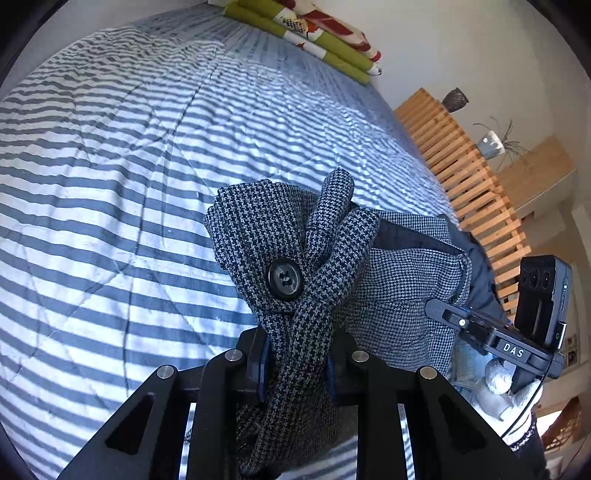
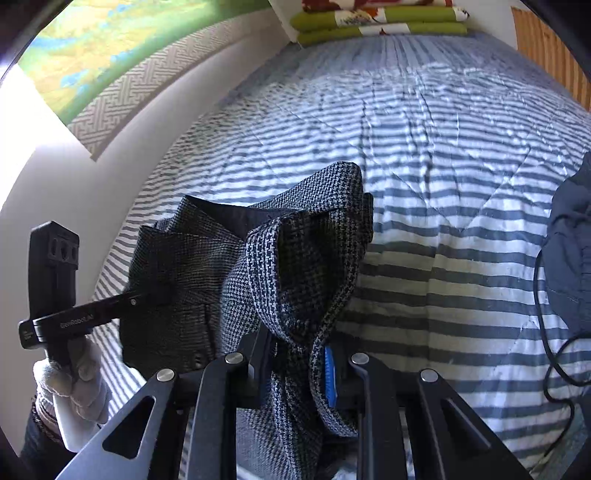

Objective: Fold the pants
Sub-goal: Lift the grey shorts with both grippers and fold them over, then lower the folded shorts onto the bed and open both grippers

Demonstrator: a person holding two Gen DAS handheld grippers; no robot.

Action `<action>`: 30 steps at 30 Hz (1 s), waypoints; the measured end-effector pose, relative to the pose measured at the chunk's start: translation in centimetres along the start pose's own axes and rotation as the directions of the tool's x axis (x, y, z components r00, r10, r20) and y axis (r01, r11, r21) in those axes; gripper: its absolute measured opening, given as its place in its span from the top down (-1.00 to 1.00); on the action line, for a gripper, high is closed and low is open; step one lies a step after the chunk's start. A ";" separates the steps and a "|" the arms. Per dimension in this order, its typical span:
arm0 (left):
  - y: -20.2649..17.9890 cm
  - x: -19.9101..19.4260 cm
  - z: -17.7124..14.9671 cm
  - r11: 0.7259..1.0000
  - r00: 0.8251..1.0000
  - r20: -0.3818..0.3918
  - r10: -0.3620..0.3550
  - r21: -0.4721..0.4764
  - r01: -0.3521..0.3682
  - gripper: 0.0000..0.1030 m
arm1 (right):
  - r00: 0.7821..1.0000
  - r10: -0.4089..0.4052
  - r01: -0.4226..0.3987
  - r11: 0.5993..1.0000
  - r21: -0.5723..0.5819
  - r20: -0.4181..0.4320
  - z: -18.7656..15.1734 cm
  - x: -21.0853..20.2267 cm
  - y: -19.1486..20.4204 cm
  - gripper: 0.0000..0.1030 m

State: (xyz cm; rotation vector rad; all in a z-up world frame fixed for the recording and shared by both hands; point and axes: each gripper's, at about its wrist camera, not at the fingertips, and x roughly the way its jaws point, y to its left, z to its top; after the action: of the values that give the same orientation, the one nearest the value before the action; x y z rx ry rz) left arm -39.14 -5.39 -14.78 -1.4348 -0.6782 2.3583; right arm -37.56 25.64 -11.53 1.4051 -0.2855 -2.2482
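The pants (image 1: 399, 295) are grey houndstooth with a dark button (image 1: 284, 282) at the waistband, held up above a striped bed. My left gripper (image 1: 297, 369) is shut on a bunched fold of the waistband beside the button. My right gripper (image 2: 301, 365) is shut on the other bunched waistband corner (image 2: 306, 243), with a blue pad (image 2: 330, 380) showing beside the cloth. The waistband stretches between the two grippers, its dark lining (image 2: 232, 218) showing. Each view catches the other gripper (image 1: 517, 332) (image 2: 59, 310) in a white-gloved hand (image 2: 77, 391). The legs hang out of sight below.
A blue-and-white striped quilt (image 1: 129, 184) covers the bed. Folded green and red bedding (image 1: 314, 33) lies at the far end. A wooden slatted frame (image 1: 469, 177) with pots runs along the bed's side. Dark blue cloth (image 2: 572, 251) and a black cable (image 2: 550, 350) lie on the bed.
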 end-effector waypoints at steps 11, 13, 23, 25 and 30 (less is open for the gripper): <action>7.4 -11.4 2.6 0.996 0.989 0.122 0.084 -0.053 -0.078 0.55 | 0.996 0.084 -0.083 0.993 -0.086 0.008 2.3 1.3 11.0 0.62; 9.6 -13.2 3.6 0.992 0.983 0.144 0.115 -0.070 -0.106 0.55 | 0.993 0.119 -0.119 0.989 -0.085 -0.001 3.1 3.2 13.7 0.62; 24.2 -18.8 10.5 0.948 0.936 0.223 0.271 -0.230 -0.220 0.55 | 0.979 0.202 -0.203 0.971 -0.123 -0.022 7.5 14.5 25.5 0.62; 26.4 -18.9 11.7 0.941 0.930 0.225 0.292 -0.241 -0.237 0.55 | 0.980 0.198 -0.200 0.972 -0.125 -0.023 8.4 17.1 26.8 0.62; 32.1 -16.2 14.3 0.915 0.915 0.172 0.366 -0.248 -0.319 0.44 | 0.993 0.119 -0.119 0.985 -0.122 -0.002 10.2 22.5 27.5 0.57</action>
State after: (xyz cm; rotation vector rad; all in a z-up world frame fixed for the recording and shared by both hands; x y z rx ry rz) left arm -44.70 -43.66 -14.24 -1.5042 -0.8142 2.8218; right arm -47.19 -9.98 -13.34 1.2854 -0.2238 -2.1351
